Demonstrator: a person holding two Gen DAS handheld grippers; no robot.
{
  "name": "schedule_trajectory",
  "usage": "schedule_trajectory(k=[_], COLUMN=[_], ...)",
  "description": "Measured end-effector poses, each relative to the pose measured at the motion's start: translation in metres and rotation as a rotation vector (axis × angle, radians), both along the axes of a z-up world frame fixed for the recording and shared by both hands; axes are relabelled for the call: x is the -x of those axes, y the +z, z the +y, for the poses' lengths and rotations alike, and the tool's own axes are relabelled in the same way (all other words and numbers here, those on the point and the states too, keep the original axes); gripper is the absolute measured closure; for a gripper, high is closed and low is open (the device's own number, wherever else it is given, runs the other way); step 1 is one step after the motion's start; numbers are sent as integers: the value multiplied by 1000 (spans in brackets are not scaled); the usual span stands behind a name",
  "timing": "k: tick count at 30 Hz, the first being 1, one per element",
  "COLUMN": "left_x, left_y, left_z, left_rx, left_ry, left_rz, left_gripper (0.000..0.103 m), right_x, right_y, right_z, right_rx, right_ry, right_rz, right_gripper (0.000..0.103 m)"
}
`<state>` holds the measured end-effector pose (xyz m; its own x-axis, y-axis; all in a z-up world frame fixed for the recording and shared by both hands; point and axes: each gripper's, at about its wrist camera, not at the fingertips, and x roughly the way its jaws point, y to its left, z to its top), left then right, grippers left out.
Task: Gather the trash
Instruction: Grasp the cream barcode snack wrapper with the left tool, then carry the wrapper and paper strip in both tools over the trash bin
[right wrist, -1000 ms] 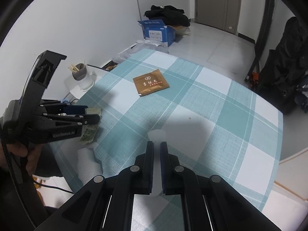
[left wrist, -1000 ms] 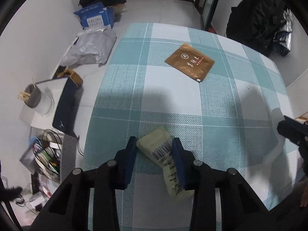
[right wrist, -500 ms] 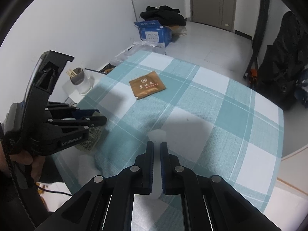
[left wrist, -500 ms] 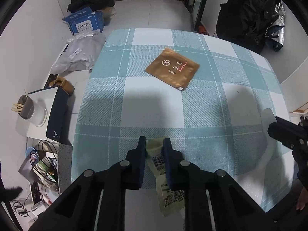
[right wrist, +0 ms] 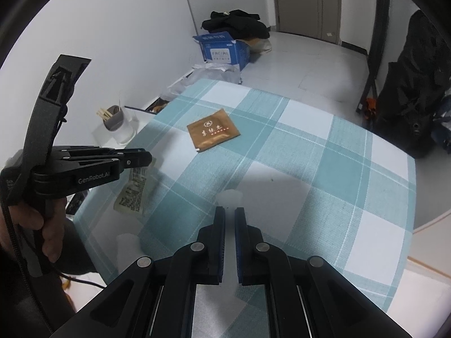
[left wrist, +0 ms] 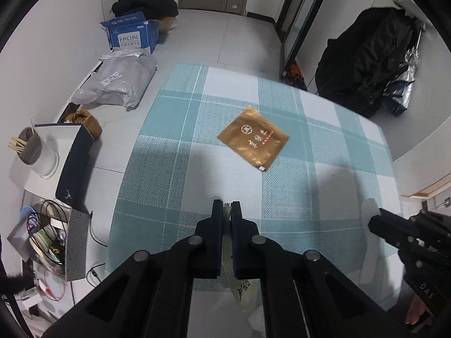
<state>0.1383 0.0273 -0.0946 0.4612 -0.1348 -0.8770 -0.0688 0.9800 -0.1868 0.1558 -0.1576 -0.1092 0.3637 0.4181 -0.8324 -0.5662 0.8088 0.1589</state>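
A pale green wrapper [left wrist: 242, 290] with a barcode hangs from my left gripper [left wrist: 227, 205], which is shut on its top end just above the near left part of the checked teal tablecloth [left wrist: 338, 169]. The right wrist view shows the same wrapper [right wrist: 134, 194] dangling under the left gripper [right wrist: 149, 159], a hand on its handle. My right gripper [right wrist: 229, 211] is shut on a thin white strip [right wrist: 229, 195] over the table's near side; the strip [left wrist: 367, 256] also shows in the left wrist view. A brown foil sachet [left wrist: 253, 140] lies flat farther back on the cloth.
On the floor left of the table are a blue FACIAL box [left wrist: 129, 35], a grey mailing bag [left wrist: 118, 84], a cup of sticks [left wrist: 31, 149] and a bin of cables [left wrist: 53, 242]. Black bags [left wrist: 366, 62] stand at the far right.
My left gripper's jaws closed onto the green wrapper and lifted its end off the cloth, so it now hangs. The right gripper stayed shut on the white strip.
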Motion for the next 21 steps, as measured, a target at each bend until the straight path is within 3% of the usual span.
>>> schedule_trajectory(k=[6,15,21], left_x=[3,7,18], left_y=[8,16,39], left_z=[4,1,1], left_rx=[66,52,73], left_ry=[26,21,24], left_rz=[-26,-78,-169], left_gripper=[102,102,102], right_x=[0,-4,-1], right_y=[3,0,7], right_z=[1,-2,-3], right_rx=[-22,-63,-88], right_ry=[13,-12,-11], right_rz=[16,56,39], right_gripper=[97,97,97])
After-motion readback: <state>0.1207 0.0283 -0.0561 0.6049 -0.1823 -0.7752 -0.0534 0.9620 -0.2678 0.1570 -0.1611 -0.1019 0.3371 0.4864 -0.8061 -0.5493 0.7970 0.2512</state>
